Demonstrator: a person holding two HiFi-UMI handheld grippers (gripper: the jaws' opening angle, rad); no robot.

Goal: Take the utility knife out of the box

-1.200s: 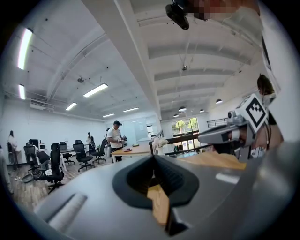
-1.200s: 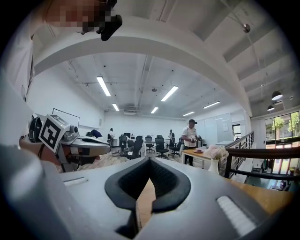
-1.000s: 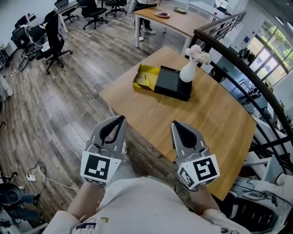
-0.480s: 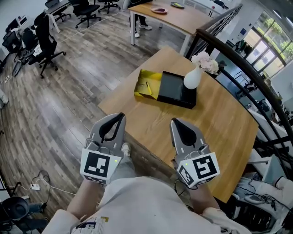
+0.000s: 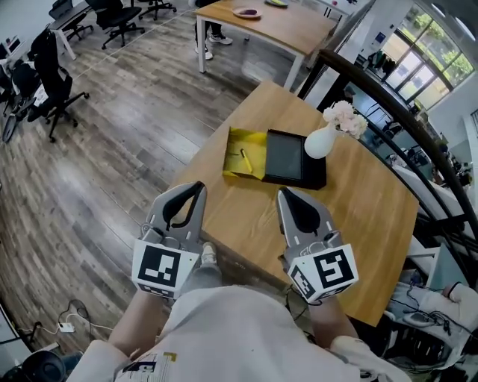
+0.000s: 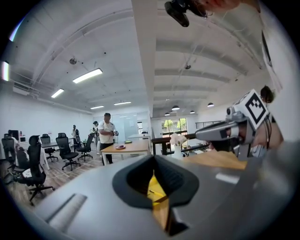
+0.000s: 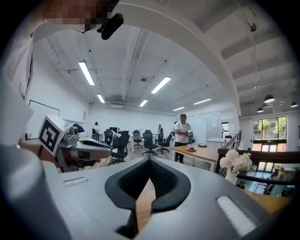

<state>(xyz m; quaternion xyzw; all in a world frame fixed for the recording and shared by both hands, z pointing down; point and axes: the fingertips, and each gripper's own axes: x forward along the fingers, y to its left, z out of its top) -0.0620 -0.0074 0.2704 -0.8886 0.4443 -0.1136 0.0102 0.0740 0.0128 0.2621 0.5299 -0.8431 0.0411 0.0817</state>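
Note:
On the wooden table (image 5: pixel 358 216) an open yellow box (image 5: pixel 246 163) lies next to a black tray-like part (image 5: pixel 293 159). A thin dark item inside the yellow box (image 5: pixel 243 158) may be the utility knife; it is too small to tell. My left gripper (image 5: pixel 196 189) and right gripper (image 5: pixel 285 195) are both shut and empty, side by side over the table's near edge, well short of the box. Part of the yellow box (image 6: pixel 153 187) shows through the gap below the tips of the left gripper (image 6: pixel 153 158). The right gripper view has its own gripper (image 7: pixel 149 161) shut too.
A white vase with pale flowers (image 5: pixel 323 140) stands right behind the black tray. A dark railing (image 5: pixel 388 97) runs along the table's far right. Office chairs (image 5: pixel 52 71) and another table (image 5: pixel 261 19) stand on the wood floor beyond. People stand in the background (image 6: pixel 108 133).
The head view has moved closer to the table, so the box and vase sit lower and more central. Both grippers stay shut, in the same place in view.

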